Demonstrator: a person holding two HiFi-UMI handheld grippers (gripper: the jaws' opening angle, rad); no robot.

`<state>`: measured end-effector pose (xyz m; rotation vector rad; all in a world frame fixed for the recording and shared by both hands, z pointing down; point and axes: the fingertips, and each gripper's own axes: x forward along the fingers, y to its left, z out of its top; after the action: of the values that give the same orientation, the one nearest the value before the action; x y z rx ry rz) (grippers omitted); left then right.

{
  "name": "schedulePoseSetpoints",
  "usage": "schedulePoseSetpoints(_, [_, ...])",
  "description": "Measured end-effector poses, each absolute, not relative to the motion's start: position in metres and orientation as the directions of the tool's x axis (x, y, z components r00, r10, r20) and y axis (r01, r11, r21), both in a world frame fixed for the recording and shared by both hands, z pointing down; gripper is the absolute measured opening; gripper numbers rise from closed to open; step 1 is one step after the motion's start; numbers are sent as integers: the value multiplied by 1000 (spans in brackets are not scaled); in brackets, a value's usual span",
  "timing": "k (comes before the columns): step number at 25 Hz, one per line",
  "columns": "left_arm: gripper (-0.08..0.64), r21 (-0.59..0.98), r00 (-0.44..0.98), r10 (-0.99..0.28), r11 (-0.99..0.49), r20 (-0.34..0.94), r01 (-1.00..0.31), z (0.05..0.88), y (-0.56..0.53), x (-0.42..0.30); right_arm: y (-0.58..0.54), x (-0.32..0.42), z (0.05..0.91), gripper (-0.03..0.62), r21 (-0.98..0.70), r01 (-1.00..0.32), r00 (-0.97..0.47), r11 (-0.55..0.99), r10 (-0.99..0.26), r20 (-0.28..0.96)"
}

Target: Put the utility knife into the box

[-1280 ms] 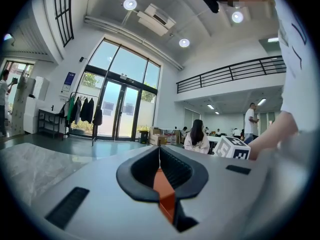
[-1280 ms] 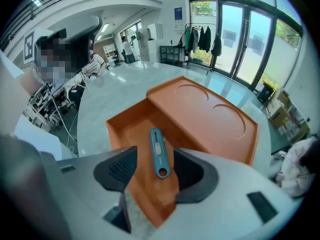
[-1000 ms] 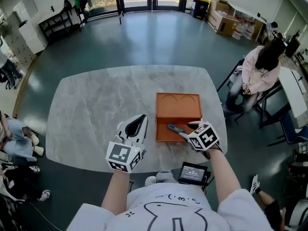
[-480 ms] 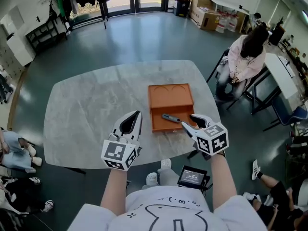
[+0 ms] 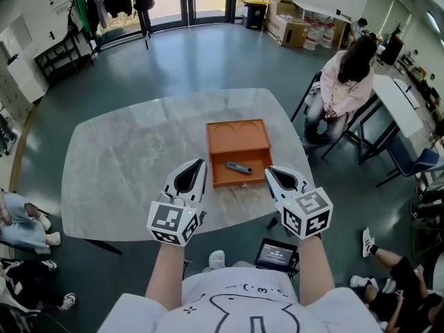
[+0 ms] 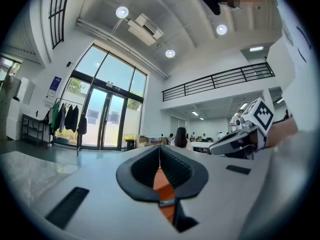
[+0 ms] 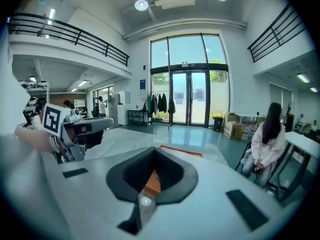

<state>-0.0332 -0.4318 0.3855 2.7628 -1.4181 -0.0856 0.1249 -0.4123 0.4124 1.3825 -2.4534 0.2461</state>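
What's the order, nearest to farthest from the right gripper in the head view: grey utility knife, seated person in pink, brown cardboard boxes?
From the right gripper:
1. Grey utility knife, just left, in the orange box.
2. Seated person in pink, farther off, upper right.
3. Brown cardboard boxes, by the far wall.

T-shirt (image 5: 243, 302): white, short-sleeved, black line drawing on front. White shells, black jaw linings, square-marker cubes: left hand-held gripper (image 5: 200, 164), right hand-held gripper (image 5: 270, 172).
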Motion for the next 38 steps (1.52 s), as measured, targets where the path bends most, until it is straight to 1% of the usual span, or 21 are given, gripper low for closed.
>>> schedulePoseSetpoints(6, [15, 39, 589, -806, -591, -57, -806, 374, -413, -19, -387, 126, 387, 9, 4, -845, -513, 535, -812, 279])
schedulePoseSetpoints(12, [15, 23, 589, -803, -593, -93, -805, 353, -386, -6, -355, 138, 365, 9, 17, -849, -511, 528, -830, 225])
schedulePoseSetpoints(19, [17, 3, 596, -794, -600, -119, -800, 334, -362, 6, -327, 151, 326, 8, 100, -866, -484, 491, -871, 86])
schedulePoseSetpoints(22, [15, -5, 601, -790, -605, -122, -796, 327, -354, 13, -319, 155, 315, 8, 121, -864, -484, 489, -872, 70])
schedulePoseSetpoints(28, [15, -23, 611, -782, -613, -126, -790, 328, -341, 16, -306, 151, 320, 8, 156, -861, -482, 483, -875, 48])
schedulePoseSetpoints(38, [15, -28, 620, -771, -623, -143, -781, 321, -331, 16, -299, 141, 315, 8, 174, -856, -491, 488, -871, 27])
